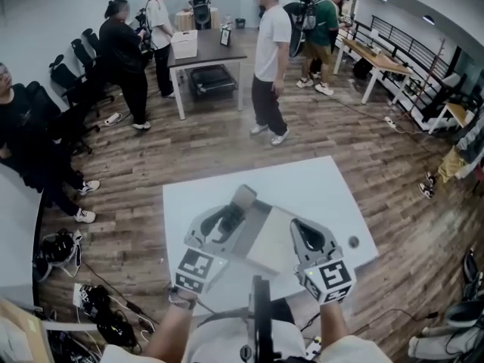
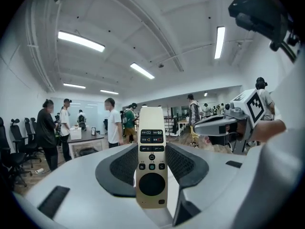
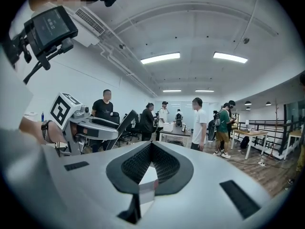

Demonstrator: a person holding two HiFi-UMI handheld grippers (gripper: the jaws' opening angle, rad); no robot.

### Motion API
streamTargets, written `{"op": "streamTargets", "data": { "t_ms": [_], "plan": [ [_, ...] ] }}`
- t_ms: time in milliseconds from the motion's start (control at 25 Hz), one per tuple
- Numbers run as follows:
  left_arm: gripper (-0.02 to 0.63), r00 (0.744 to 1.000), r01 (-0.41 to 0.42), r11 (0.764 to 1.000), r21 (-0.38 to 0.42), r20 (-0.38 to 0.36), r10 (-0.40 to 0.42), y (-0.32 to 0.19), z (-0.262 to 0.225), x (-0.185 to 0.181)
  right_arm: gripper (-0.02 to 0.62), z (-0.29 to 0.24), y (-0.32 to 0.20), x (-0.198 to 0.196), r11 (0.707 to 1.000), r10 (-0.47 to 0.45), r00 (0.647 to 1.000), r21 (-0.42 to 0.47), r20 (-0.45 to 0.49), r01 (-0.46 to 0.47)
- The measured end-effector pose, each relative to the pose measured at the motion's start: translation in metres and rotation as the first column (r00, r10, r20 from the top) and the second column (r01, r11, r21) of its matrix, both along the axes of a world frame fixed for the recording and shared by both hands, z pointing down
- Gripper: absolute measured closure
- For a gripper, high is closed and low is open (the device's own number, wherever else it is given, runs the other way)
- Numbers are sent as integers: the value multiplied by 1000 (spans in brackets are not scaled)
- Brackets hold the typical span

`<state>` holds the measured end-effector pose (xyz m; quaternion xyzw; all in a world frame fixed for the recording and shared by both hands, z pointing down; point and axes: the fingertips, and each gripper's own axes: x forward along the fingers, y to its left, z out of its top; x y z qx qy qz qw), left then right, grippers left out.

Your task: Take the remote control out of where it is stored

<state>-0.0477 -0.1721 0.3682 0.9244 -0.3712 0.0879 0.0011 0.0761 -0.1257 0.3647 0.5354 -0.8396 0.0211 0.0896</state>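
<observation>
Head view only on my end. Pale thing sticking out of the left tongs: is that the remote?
Observer: Yes. The left gripper view shows the remote clamped upright in the left tongs, button face toward the camera.
Operator: Clear of the box?
Observer: In that view only open room shows around the remote, with no box wall beside it.
Operator: Right tongs?
Observer: The right gripper view shows the right tongs with tips together. A pale edge sits in the gap nearer the camera. I cannot tell if it is gripped.
</observation>
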Motion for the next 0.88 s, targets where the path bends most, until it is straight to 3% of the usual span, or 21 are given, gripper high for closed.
{"op": "streamTargets", "data": {
  "t_ms": [280, 880],
  "plan": [
    [423, 998, 8, 997, 80, -56, -4, 5, -20, -9, 597, -4, -1, -4, 1000, -5, 1000, 10, 1, 5],
    [423, 998, 26, 996, 81, -64, -20, 1, -22, -17, 597, -4, -5, -4, 1000, 8, 1000, 9, -5, -8]
  ]
}}
